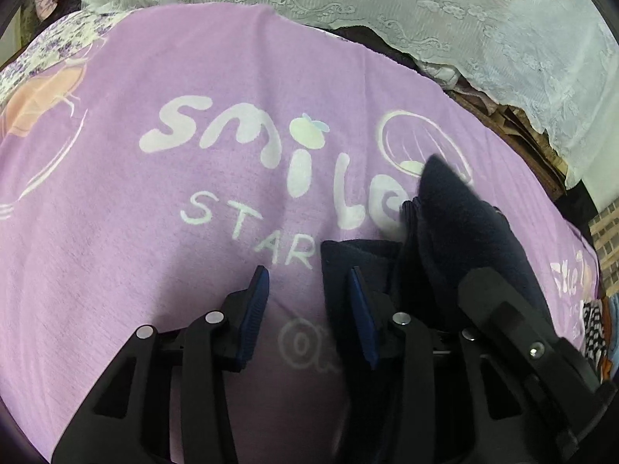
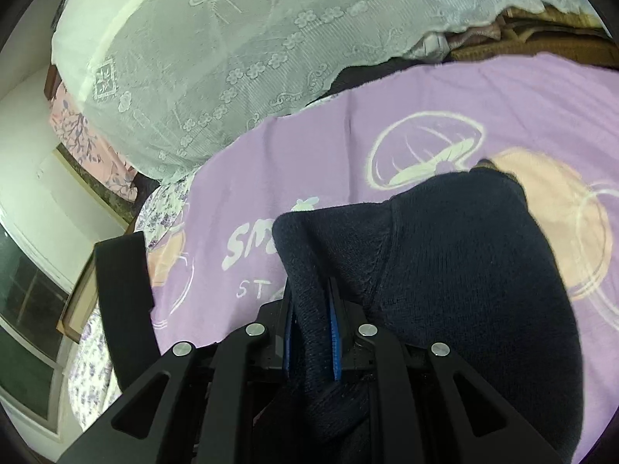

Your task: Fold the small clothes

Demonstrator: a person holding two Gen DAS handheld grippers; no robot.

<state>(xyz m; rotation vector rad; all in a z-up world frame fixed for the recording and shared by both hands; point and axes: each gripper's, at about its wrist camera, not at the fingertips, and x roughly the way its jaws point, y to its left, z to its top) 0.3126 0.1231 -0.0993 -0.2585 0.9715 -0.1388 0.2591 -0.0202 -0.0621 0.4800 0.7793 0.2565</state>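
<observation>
Nearest: right gripper (image 2: 311, 332), blue pads clenched on a rolled edge of the navy knit garment (image 2: 464, 270).
Garment position: lifted, draping from the right jaws toward 1 o'clock over the purple towel (image 2: 425, 100); in the left view it rises at 2 o'clock.
Long axis: roughly 6 to 1 o'clock in the right view.
Left gripper (image 1: 309, 301): jaws released, nothing between them; the garment overlaps its right-hand pad, contact unclear.
Nearer hand: the right holds it; the left likely needs to shift toward 3 o'clock.
Beyond: white lace cover (image 2: 232, 38) at 12 o'clock.
</observation>
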